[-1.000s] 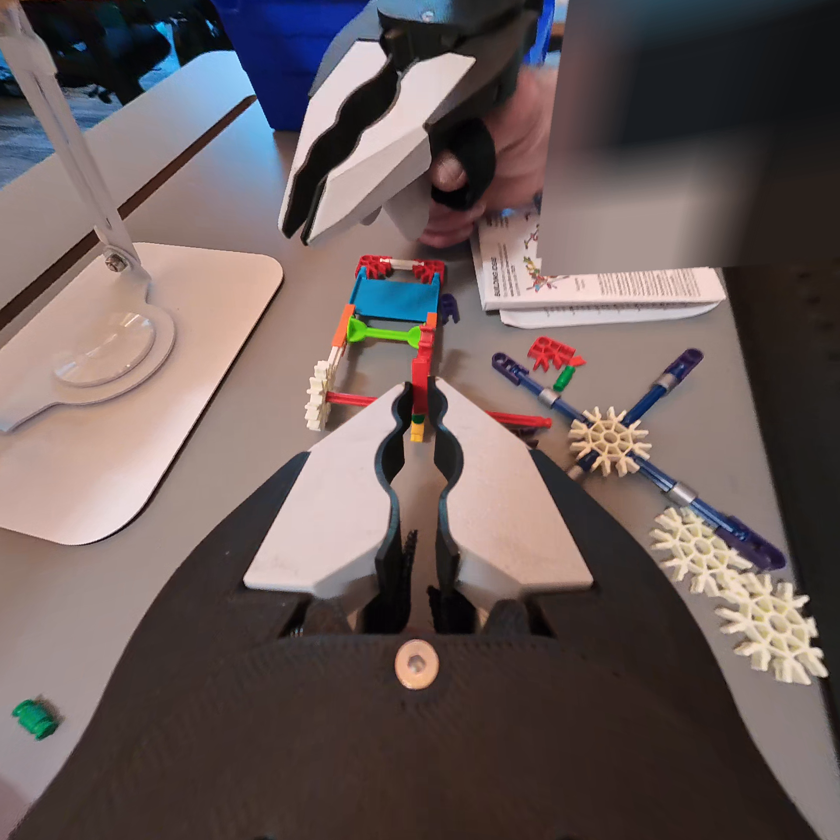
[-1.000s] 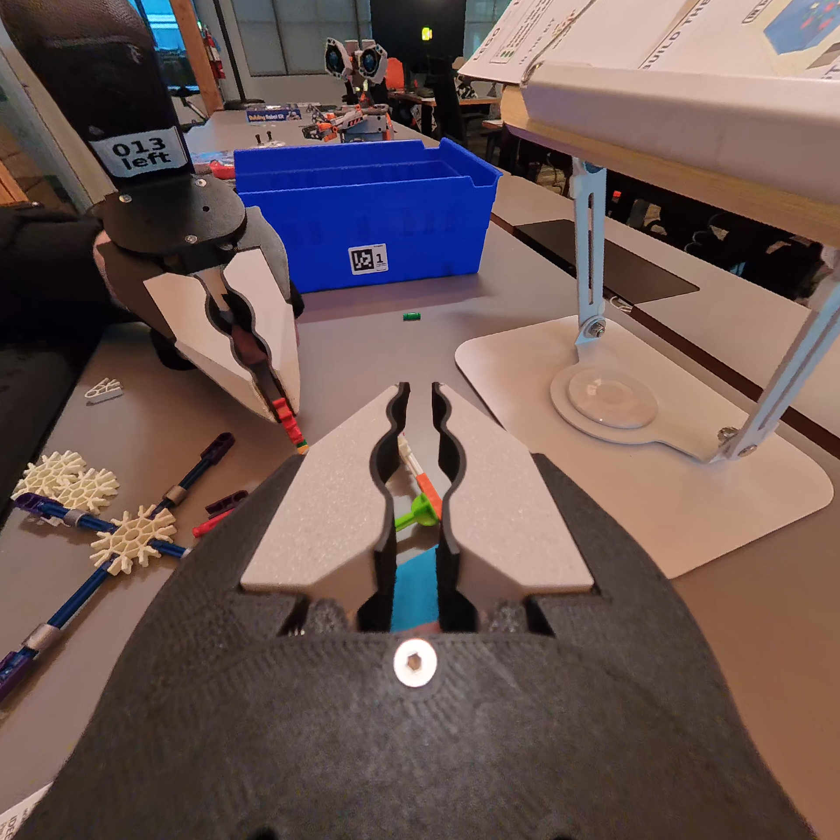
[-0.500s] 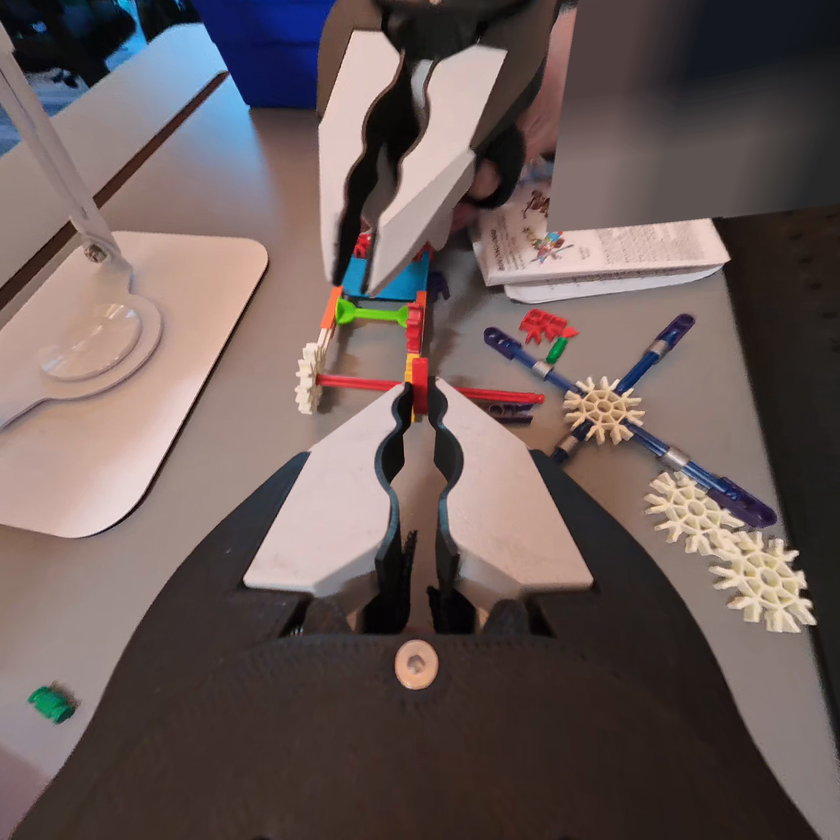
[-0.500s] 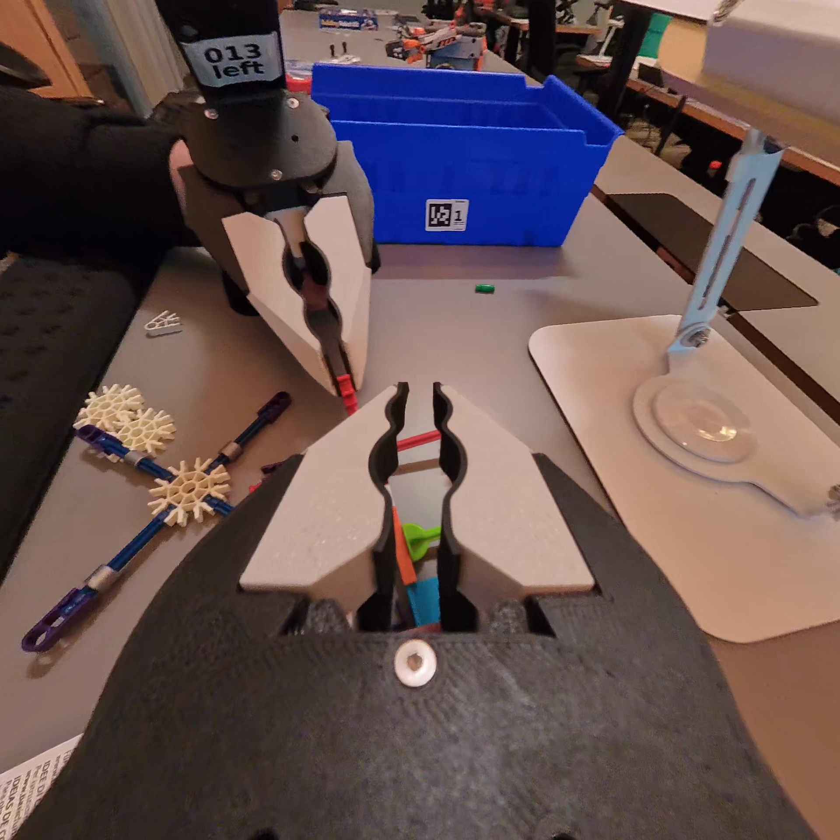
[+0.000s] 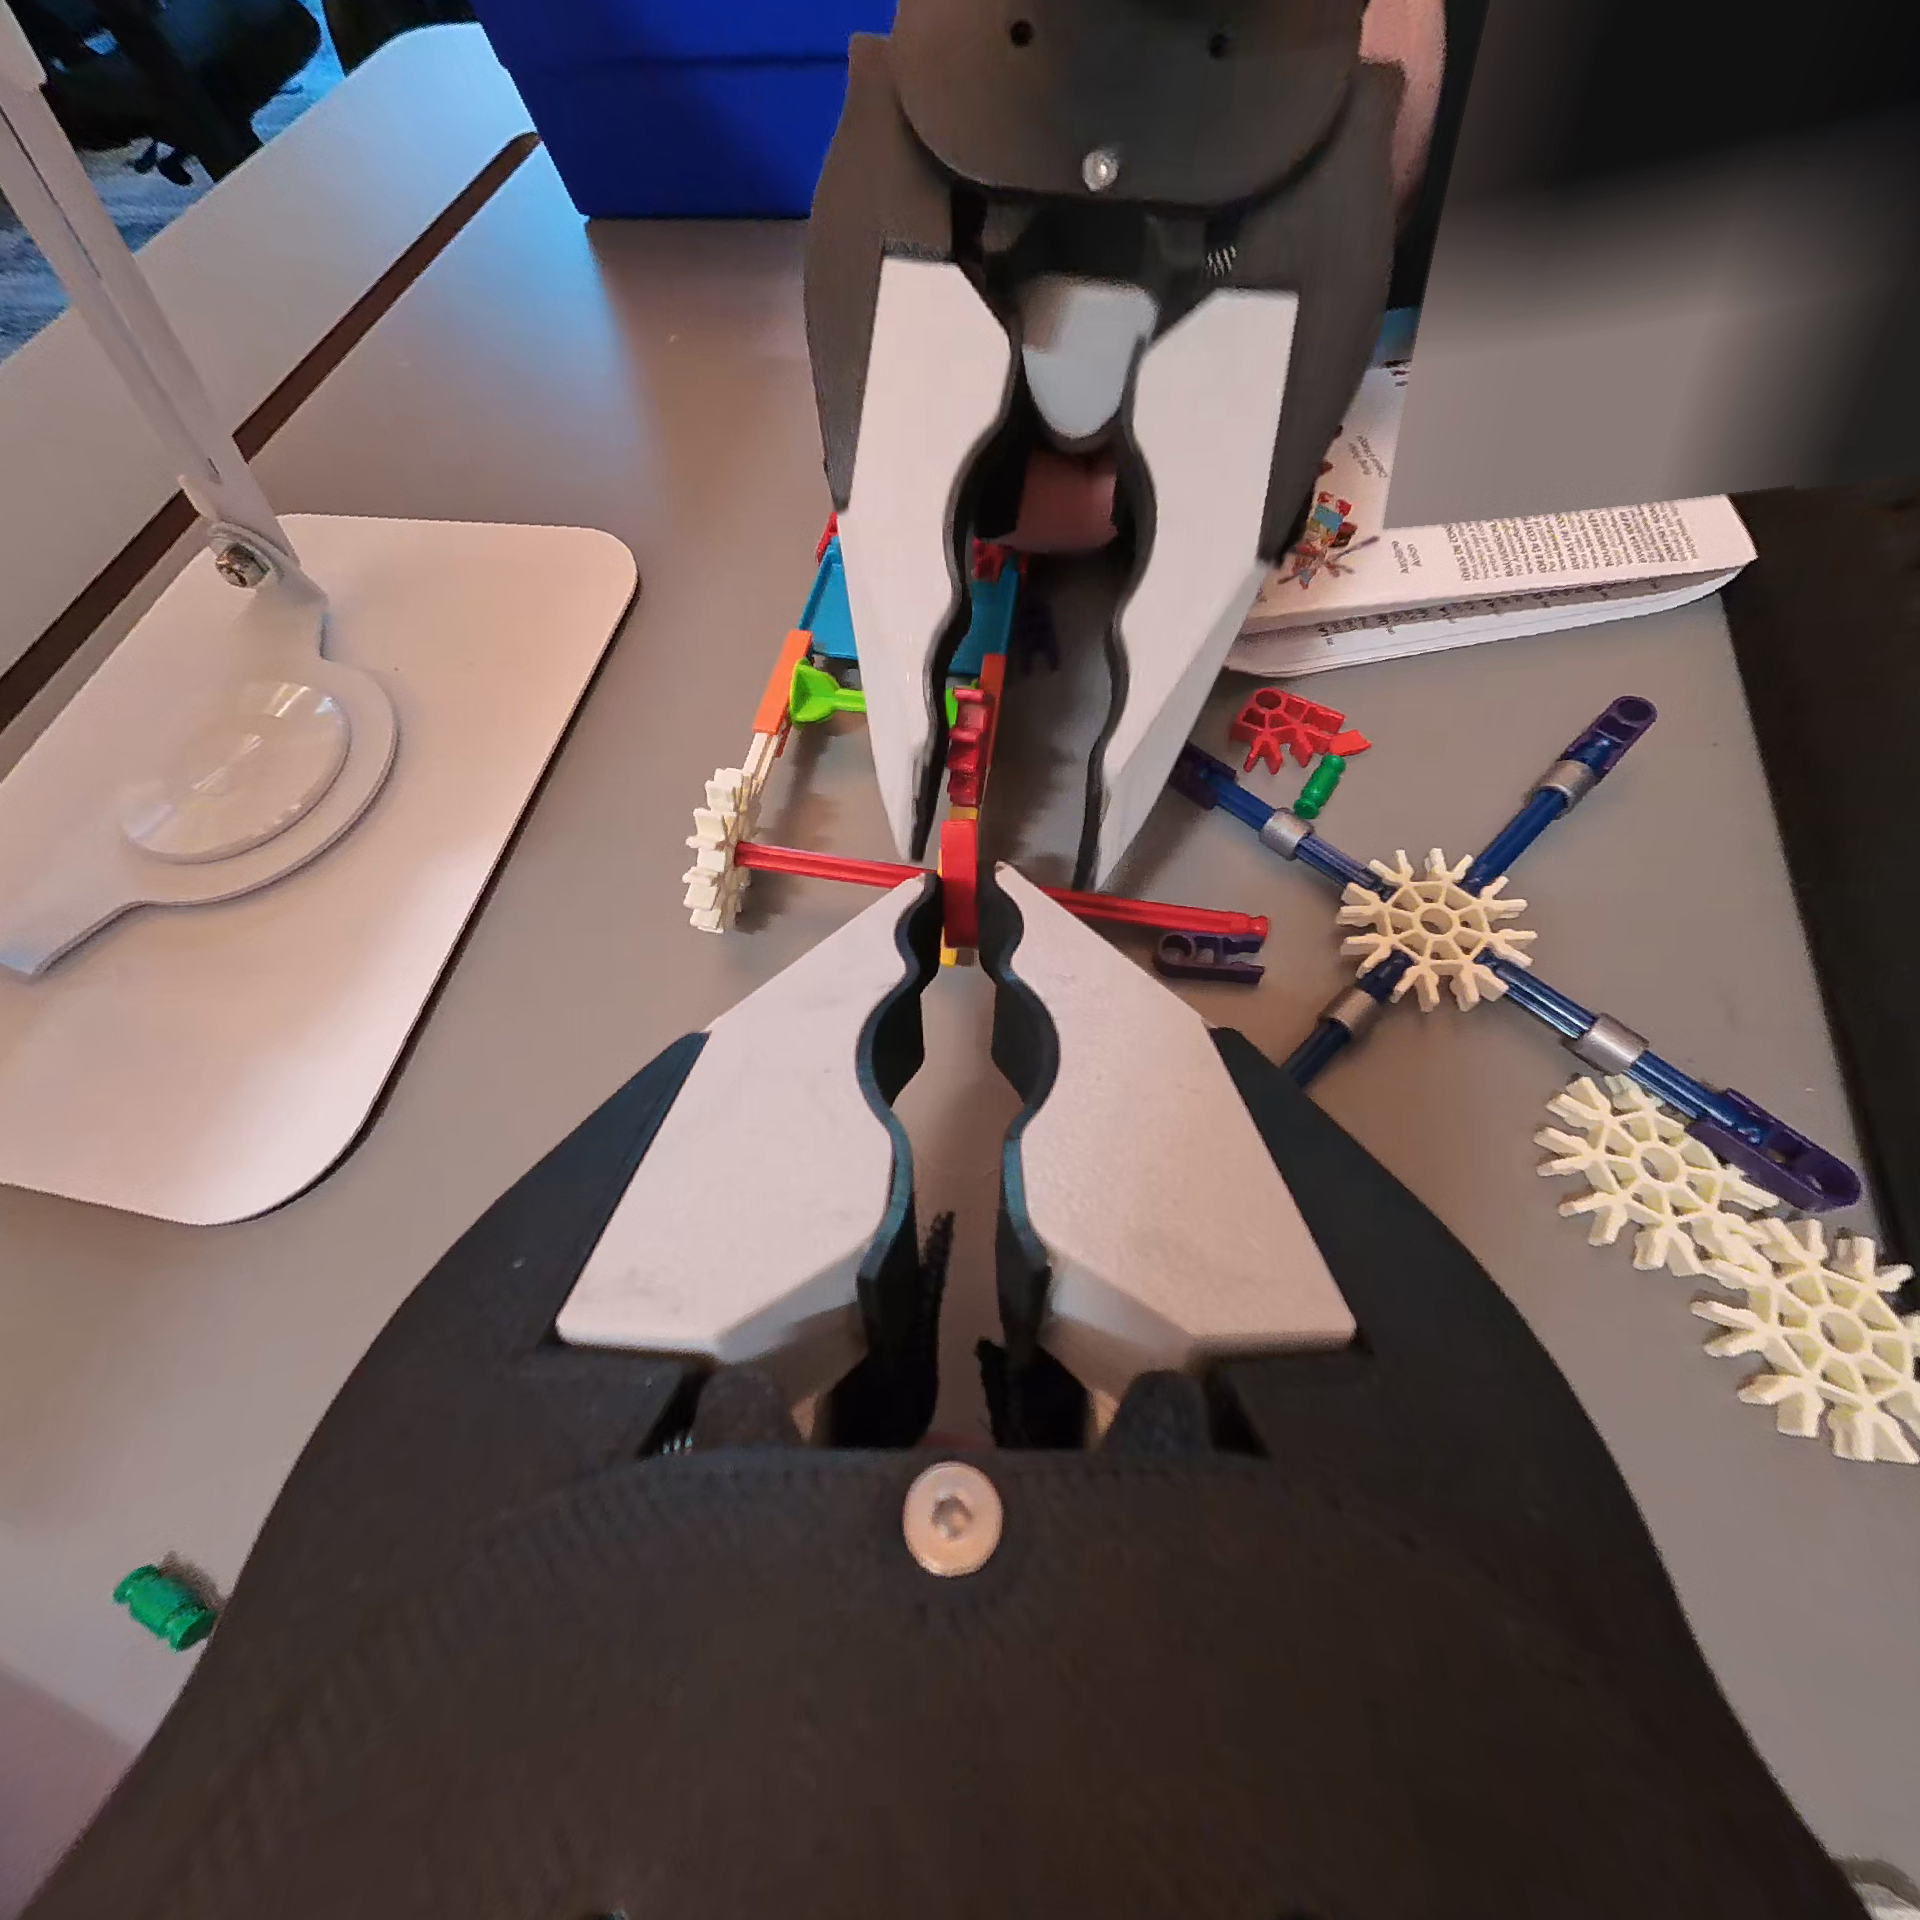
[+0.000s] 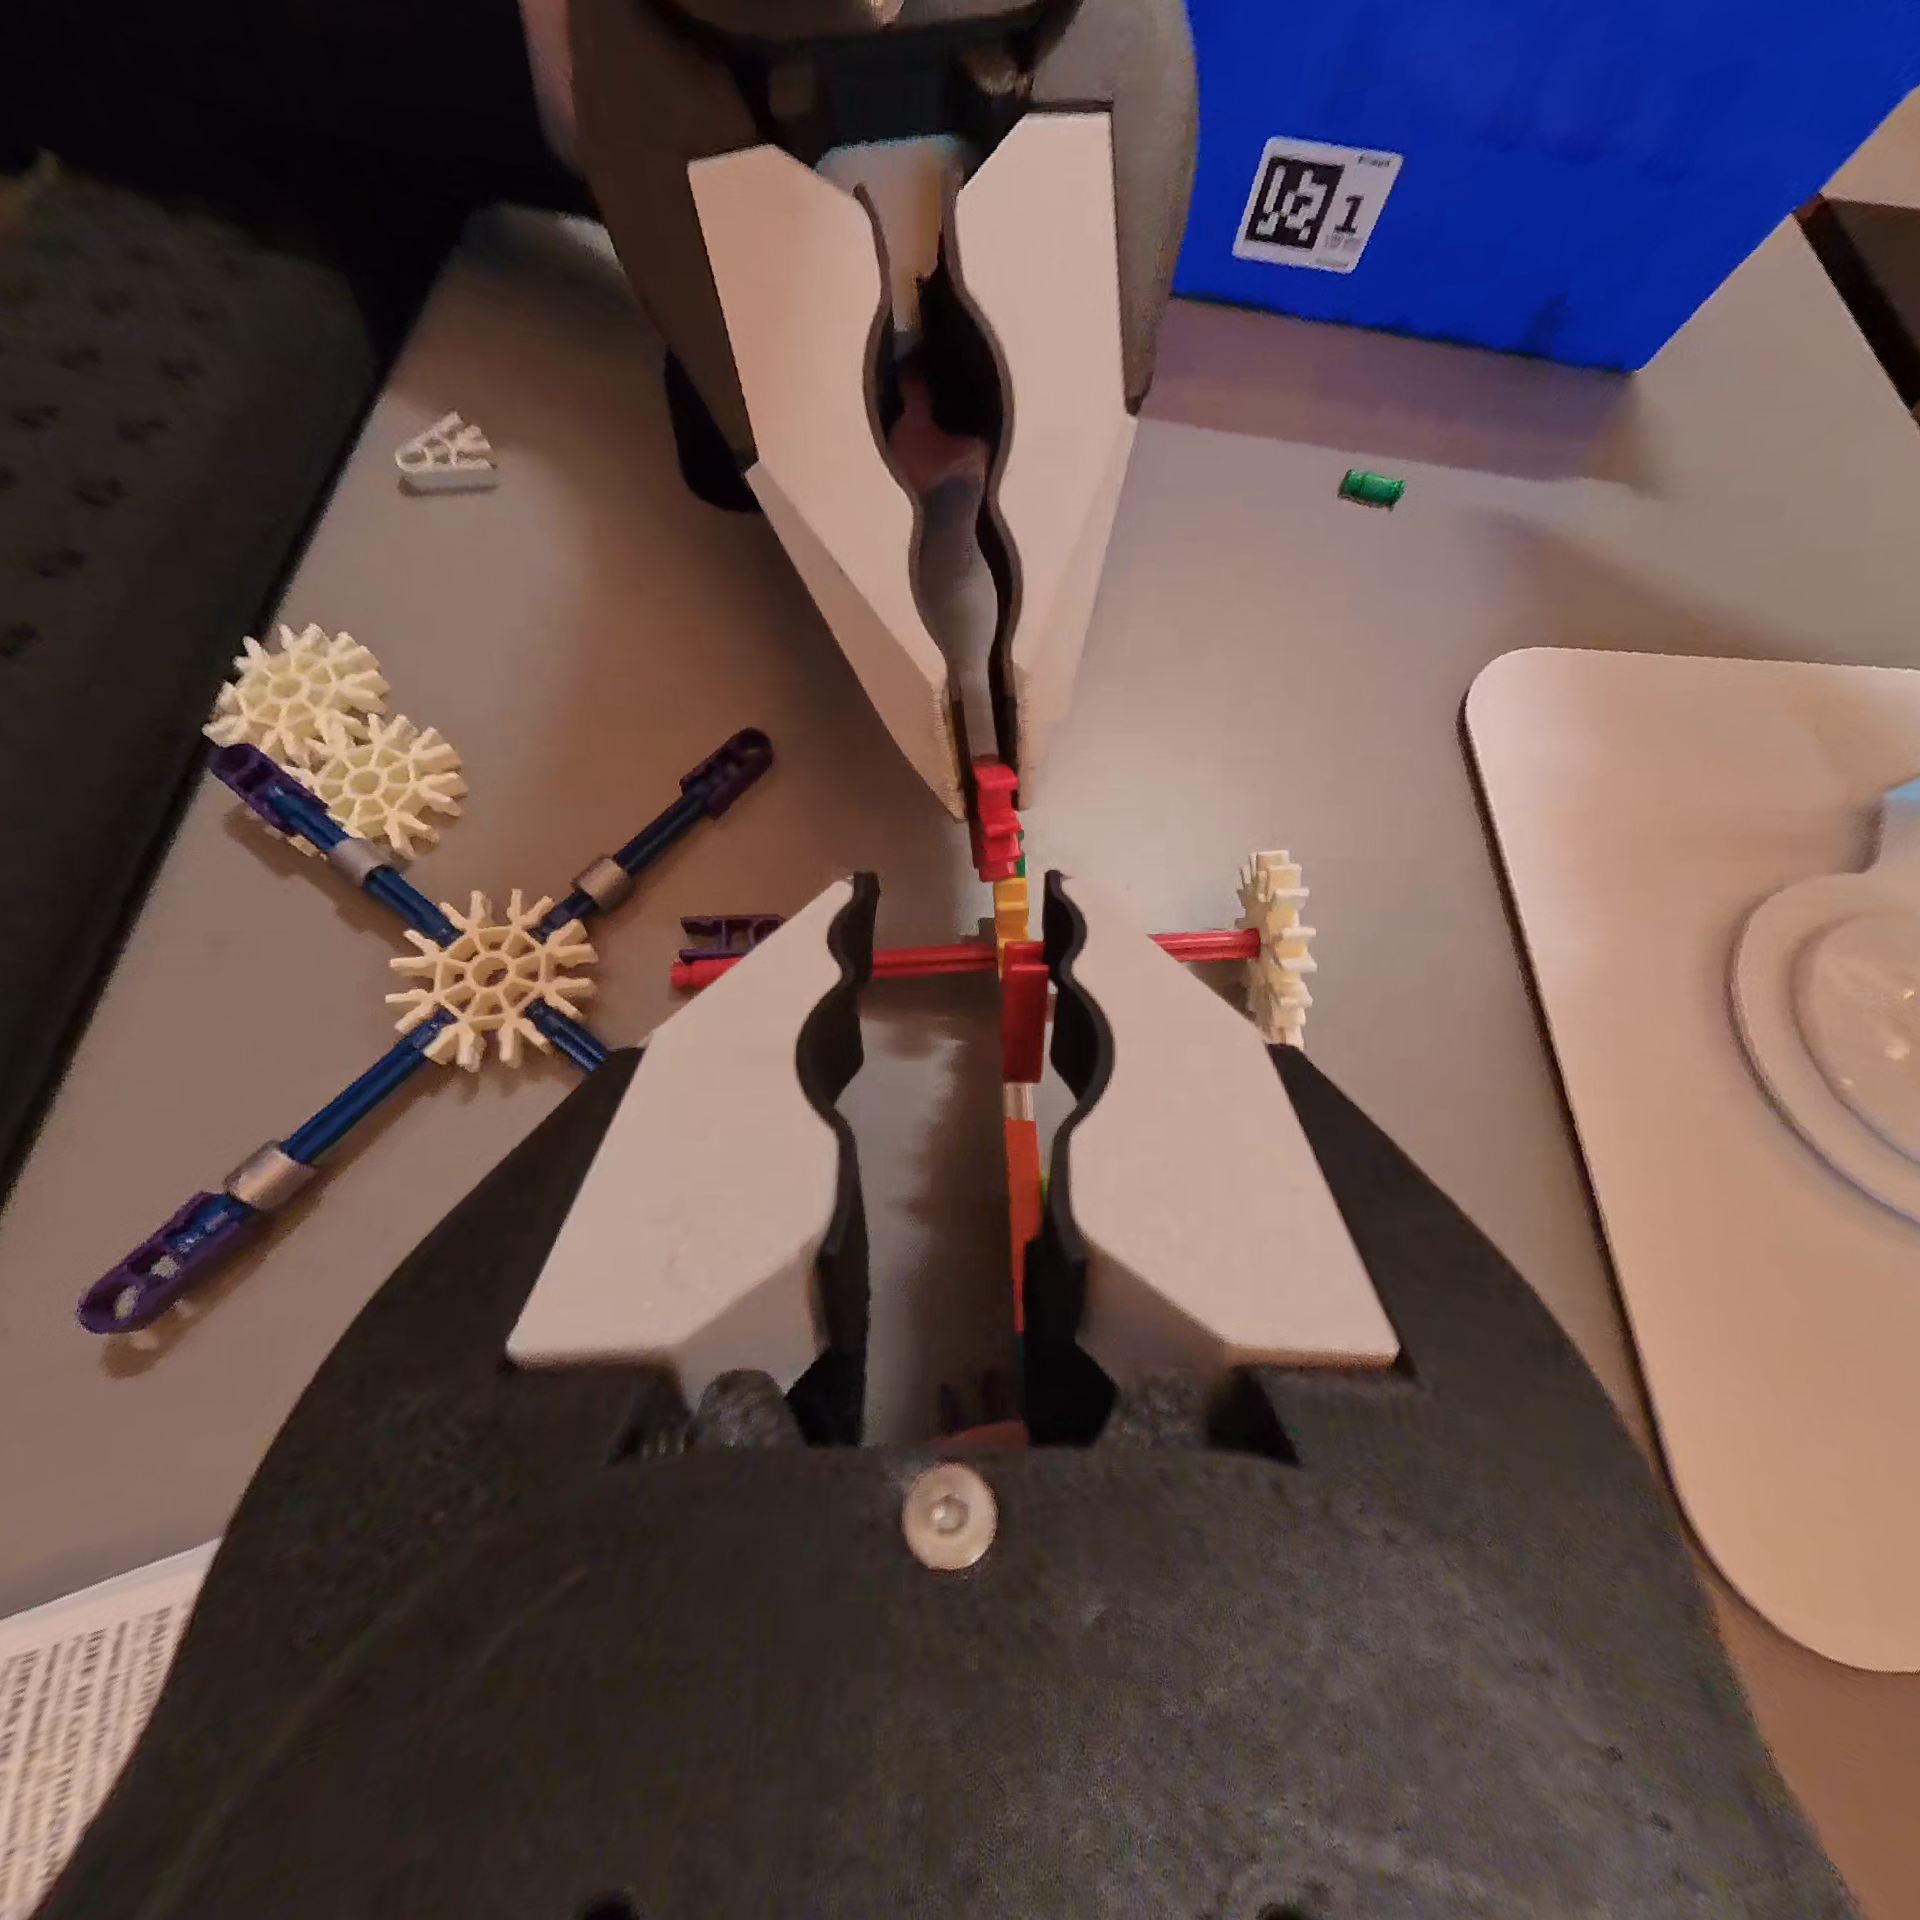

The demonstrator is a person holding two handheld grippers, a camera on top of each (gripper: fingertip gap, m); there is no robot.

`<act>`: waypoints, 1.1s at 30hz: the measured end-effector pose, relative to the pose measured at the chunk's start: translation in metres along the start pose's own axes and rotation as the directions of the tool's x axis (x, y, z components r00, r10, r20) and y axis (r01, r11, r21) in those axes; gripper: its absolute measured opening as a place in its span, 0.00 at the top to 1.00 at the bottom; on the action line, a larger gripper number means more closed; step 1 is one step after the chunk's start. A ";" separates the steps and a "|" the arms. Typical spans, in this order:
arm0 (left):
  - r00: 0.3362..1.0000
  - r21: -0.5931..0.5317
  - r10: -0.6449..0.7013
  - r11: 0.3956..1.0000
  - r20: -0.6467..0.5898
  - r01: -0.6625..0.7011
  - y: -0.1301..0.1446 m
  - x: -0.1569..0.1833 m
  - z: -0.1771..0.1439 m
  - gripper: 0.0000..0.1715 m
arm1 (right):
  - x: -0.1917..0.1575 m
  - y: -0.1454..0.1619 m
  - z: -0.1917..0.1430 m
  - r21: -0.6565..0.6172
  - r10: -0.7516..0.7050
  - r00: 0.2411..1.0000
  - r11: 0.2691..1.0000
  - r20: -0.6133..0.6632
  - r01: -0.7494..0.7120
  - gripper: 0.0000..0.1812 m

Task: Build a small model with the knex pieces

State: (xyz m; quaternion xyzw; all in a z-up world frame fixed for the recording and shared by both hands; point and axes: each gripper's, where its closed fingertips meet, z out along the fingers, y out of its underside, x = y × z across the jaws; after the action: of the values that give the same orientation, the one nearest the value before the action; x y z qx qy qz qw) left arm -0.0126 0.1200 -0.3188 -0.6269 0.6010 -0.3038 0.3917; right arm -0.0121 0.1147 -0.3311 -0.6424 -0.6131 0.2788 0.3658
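Note:
A toy frame of coloured rods and connectors (image 5: 831, 613) lies on the grey table, with a red axle (image 5: 821, 862) that carries a cream gear wheel (image 5: 717, 852). My left gripper (image 5: 958, 894) is shut on the red connector (image 5: 958, 883) at the near end of the frame's right rail. It also shows in the right wrist view (image 6: 992, 795), pinching that end. My right gripper (image 6: 958, 883) is open and low over the same rail (image 6: 1023, 1008), which lies against its right finger. It faces me in the left wrist view (image 5: 1003, 847).
A cross of blue rods on a cream snowflake connector (image 5: 1434, 925), two loose snowflakes (image 5: 1662, 1174), a red connector (image 5: 1288, 727), a purple clip (image 5: 1210, 951) and a booklet (image 5: 1507, 582) lie right. A white stand base (image 5: 312, 831) is left, a blue bin (image 6: 1558, 156) behind.
My right gripper has come down from above the table onto the frame's right rail and opened wider. My left gripper has kept its hold on the red connector.

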 end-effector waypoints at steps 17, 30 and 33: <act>0.999 0.026 0.033 0.999 -0.017 -0.032 -0.003 0.000 0.006 0.98 | 0.008 0.004 0.010 -0.060 -0.076 0.996 0.995 -0.046 0.073 0.95; 0.995 0.036 0.094 0.995 -0.036 -0.093 -0.001 0.006 0.006 0.98 | 0.005 0.005 0.010 -0.078 -0.094 0.995 0.993 -0.020 0.092 0.97; 0.993 0.030 0.109 0.994 -0.039 -0.108 0.001 0.007 0.006 0.98 | 0.003 0.006 0.011 -0.101 -0.118 0.993 0.988 -0.023 0.115 0.98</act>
State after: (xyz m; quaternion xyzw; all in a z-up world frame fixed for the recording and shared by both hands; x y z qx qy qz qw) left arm -0.0071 0.1134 -0.3233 -0.5817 0.6376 -0.3030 0.4040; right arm -0.0172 0.1192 -0.3419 -0.6268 -0.6575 0.2166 0.3577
